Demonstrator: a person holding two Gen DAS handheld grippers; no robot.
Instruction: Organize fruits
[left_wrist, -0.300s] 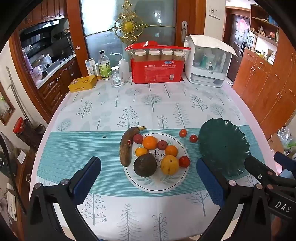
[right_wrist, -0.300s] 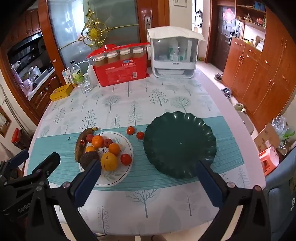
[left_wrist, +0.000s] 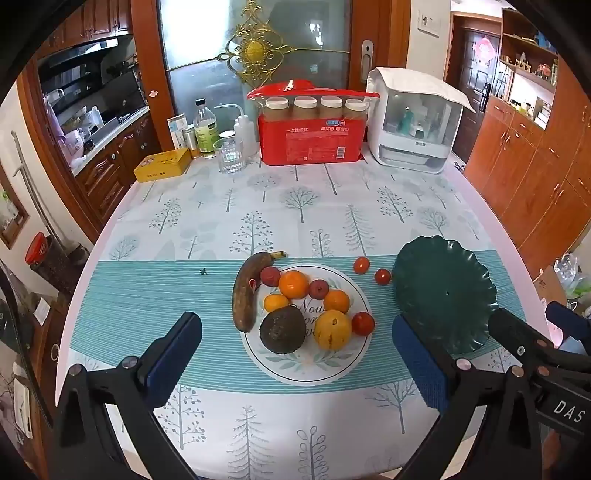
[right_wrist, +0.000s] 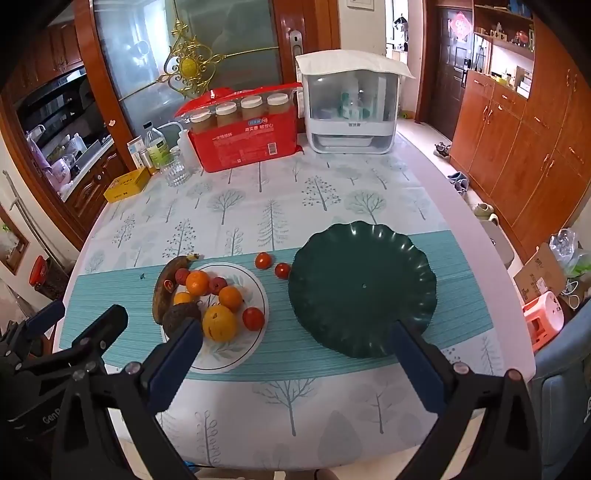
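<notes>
A white plate (left_wrist: 325, 363) (right_wrist: 225, 356) holds several fruits: oranges (left_wrist: 293, 284), a dark avocado (left_wrist: 282, 329), a yellow fruit (left_wrist: 332, 329), a red tomato (left_wrist: 363, 323) and small red plums (left_wrist: 270, 276). A brown banana (left_wrist: 244, 291) leans on its left rim. Two tomatoes (left_wrist: 361, 265) (left_wrist: 382, 276) lie on the cloth between it and an empty green plate (left_wrist: 443, 295) (right_wrist: 362, 288). My left gripper (left_wrist: 295, 350) is open and empty before the white plate. My right gripper (right_wrist: 295, 354) is open and empty before the green plate.
At the table's far side stand a red pack of jars (left_wrist: 312, 125), a white appliance (left_wrist: 413, 125), a glass (left_wrist: 229, 155), bottles (left_wrist: 204, 129) and a yellow tin (left_wrist: 162, 165). Wooden cabinets (right_wrist: 517, 140) line the right; a pink stool (right_wrist: 545, 319) stands beside the table.
</notes>
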